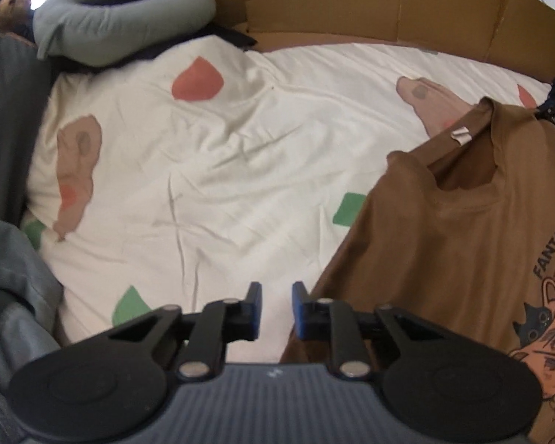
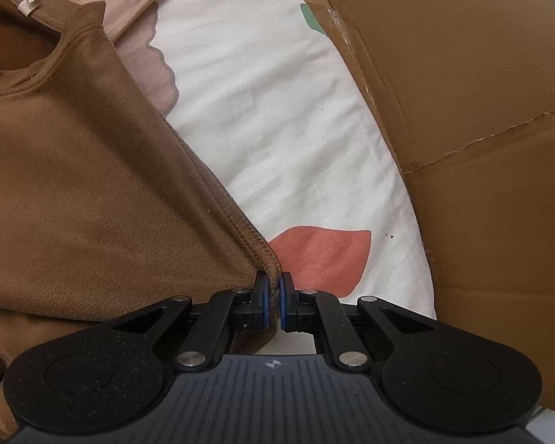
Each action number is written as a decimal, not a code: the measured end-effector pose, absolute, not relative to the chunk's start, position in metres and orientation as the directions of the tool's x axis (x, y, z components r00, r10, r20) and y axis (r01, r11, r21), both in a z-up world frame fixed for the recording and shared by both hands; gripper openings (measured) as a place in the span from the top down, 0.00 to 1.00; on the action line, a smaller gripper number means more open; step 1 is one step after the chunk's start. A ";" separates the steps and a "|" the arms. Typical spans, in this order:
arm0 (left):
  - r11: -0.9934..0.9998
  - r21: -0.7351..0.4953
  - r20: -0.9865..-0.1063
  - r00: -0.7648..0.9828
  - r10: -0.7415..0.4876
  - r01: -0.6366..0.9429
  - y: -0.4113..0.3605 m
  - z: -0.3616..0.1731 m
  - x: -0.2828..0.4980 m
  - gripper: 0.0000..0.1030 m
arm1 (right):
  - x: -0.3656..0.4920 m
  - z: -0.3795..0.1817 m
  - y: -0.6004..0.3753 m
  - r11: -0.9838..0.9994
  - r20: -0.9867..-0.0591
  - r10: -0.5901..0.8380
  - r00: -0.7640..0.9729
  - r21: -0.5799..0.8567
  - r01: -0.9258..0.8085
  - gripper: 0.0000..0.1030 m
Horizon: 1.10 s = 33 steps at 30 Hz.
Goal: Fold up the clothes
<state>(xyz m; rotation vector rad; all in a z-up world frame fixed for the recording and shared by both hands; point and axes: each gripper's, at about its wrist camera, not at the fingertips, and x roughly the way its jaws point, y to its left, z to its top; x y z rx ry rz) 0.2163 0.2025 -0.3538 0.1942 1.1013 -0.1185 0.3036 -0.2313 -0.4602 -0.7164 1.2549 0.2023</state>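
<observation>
1. The brown, soft-napped T-shirt with an orange cat print is held partly lifted over the right side of the bed, its neckline and white collar tag towards the far edge, its lower part draped off the near side.
2. By its drape I judge it light, limp and not slippery; it will sag wherever it is unsupported and crease easily. The stitched hems and shoulder seams look like the firmest places to pinch.
3. The right gripper has its jaws clenched on a stitched hem corner of the shirt, apparently a sleeve end, with the cloth pulled taut from there.
4. The left gripper hovers low above the white bedsheet with coloured patches, just left of the shirt's edge; its jaws are released, holding nothing.
5. Brown cardboard sheets stand along the bed's far edge; a grey-green garment lies at the far left corner.
</observation>
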 end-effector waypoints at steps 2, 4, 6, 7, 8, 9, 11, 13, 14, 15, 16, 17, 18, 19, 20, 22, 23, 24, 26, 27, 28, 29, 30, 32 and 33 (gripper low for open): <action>0.980 0.078 -0.897 0.442 -0.012 0.185 0.204 -0.357 0.216 0.81 | 0.303 -0.460 -0.232 0.774 -0.917 -0.235 0.323 -0.378 -0.508 0.97; 0.982 0.064 -0.897 0.441 -0.021 0.176 0.206 -0.357 0.216 0.81 | 0.302 -0.459 -0.232 0.773 -0.916 -0.236 0.323 -0.379 -0.509 0.97; 0.984 0.059 -0.894 0.447 -0.022 0.166 0.206 -0.355 0.216 0.81 | 0.301 -0.459 -0.232 0.772 -0.916 -0.237 0.323 -0.380 -0.509 0.97; 0.985 0.055 -0.894 0.447 -0.024 0.164 0.207 -0.355 0.215 0.81 | 0.301 -0.459 -0.231 0.772 -0.916 -0.238 0.323 -0.380 -0.509 0.97; 0.985 0.052 -0.895 0.444 -0.028 0.166 0.207 -0.356 0.215 0.81 | 0.300 -0.459 -0.231 0.772 -0.916 -0.238 0.324 -0.381 -0.509 0.97; 0.985 0.048 -0.897 0.441 -0.032 0.168 0.207 -0.357 0.215 0.82 | 0.299 -0.459 -0.231 0.771 -0.915 -0.239 0.324 -0.382 -0.509 0.97; 0.984 0.040 -0.899 0.435 -0.039 0.171 0.207 -0.360 0.215 0.81 | 0.298 -0.459 -0.231 0.773 -0.915 -0.240 0.324 -0.382 -0.507 0.97; 0.984 0.032 -0.902 0.430 -0.046 0.174 0.207 -0.362 0.214 0.81 | 0.297 -0.459 -0.231 0.774 -0.915 -0.241 0.323 -0.382 -0.504 0.97; 0.984 0.029 -0.903 0.427 -0.050 0.176 0.207 -0.363 0.214 0.81 | 0.296 -0.459 -0.230 0.774 -0.915 -0.241 0.324 -0.382 -0.504 0.97; 0.984 0.025 -0.904 0.424 -0.054 0.177 0.207 -0.364 0.214 0.81 | 0.295 -0.459 -0.230 0.774 -0.915 -0.241 0.324 -0.383 -0.504 0.97; 0.984 0.018 -0.906 0.419 -0.059 0.179 0.207 -0.366 0.214 0.81 | 0.295 -0.459 -0.230 0.775 -0.915 -0.242 0.324 -0.383 -0.503 0.97; 0.983 0.013 -0.909 0.412 -0.064 0.181 0.207 -0.369 0.214 0.81 | 0.294 -0.459 -0.230 0.775 -0.915 -0.242 0.324 -0.383 -0.503 0.97; 0.983 0.014 -0.912 0.405 -0.063 0.185 0.206 -0.372 0.213 0.81 | 0.293 -0.458 -0.230 0.775 -0.915 -0.243 0.323 -0.383 -0.503 0.97; 0.982 0.021 -0.915 0.399 -0.058 0.190 0.205 -0.375 0.213 0.81 | 0.292 -0.458 -0.230 0.775 -0.915 -0.243 0.323 -0.383 -0.503 0.97; 0.981 0.028 -0.918 0.394 -0.052 0.194 0.205 -0.378 0.213 0.81 | 0.292 -0.458 -0.229 0.776 -0.915 -0.243 0.322 -0.383 -0.502 0.97; 0.982 0.029 -0.920 0.388 -0.046 0.187 0.207 -0.383 0.214 0.81 | 0.290 -0.458 -0.229 0.778 -0.915 -0.245 0.321 -0.383 -0.498 0.97; 0.983 0.029 -0.922 0.386 -0.044 0.181 0.208 -0.385 0.215 0.81 | 0.289 -0.458 -0.229 0.778 -0.915 -0.245 0.321 -0.383 -0.498 0.97; 0.984 0.027 -0.922 0.384 -0.043 0.175 0.209 -0.387 0.216 0.82 | 0.288 -0.458 -0.230 0.778 -0.915 -0.244 0.321 -0.383 -0.498 0.97; 0.985 0.025 -0.924 0.379 -0.042 0.171 0.209 -0.389 0.217 0.83 | 0.286 -0.458 -0.229 0.779 -0.915 -0.245 0.321 -0.383 -0.497 0.96; 0.985 0.024 -0.925 0.377 -0.043 0.170 0.209 -0.391 0.217 0.85 | 0.285 -0.457 -0.229 0.779 -0.914 -0.244 0.323 -0.383 -0.496 0.96; 0.985 0.023 -0.927 0.373 -0.044 0.173 0.209 -0.392 0.217 0.88 | 0.284 -0.457 -0.229 0.780 -0.914 -0.242 0.326 -0.383 -0.495 0.96; 0.984 0.029 -0.927 0.374 -0.040 0.176 0.208 -0.392 0.217 0.91 | 0.282 -0.455 -0.229 0.781 -0.913 -0.239 0.331 -0.384 -0.492 0.96; 0.983 0.041 -0.925 0.379 -0.030 0.179 0.208 -0.391 0.217 0.92 | 0.281 -0.454 -0.229 0.782 -0.911 -0.237 0.337 -0.385 -0.490 0.97; 0.982 0.070 -0.919 0.395 -0.005 0.175 0.208 -0.387 0.216 0.94 | 0.278 -0.449 -0.230 0.784 -0.904 -0.238 0.355 -0.395 -0.479 0.97; 0.983 0.082 -0.914 0.405 0.008 0.167 0.210 -0.385 0.217 0.94 | 0.277 -0.446 -0.230 0.785 -0.898 -0.241 0.367 -0.403 -0.470 0.97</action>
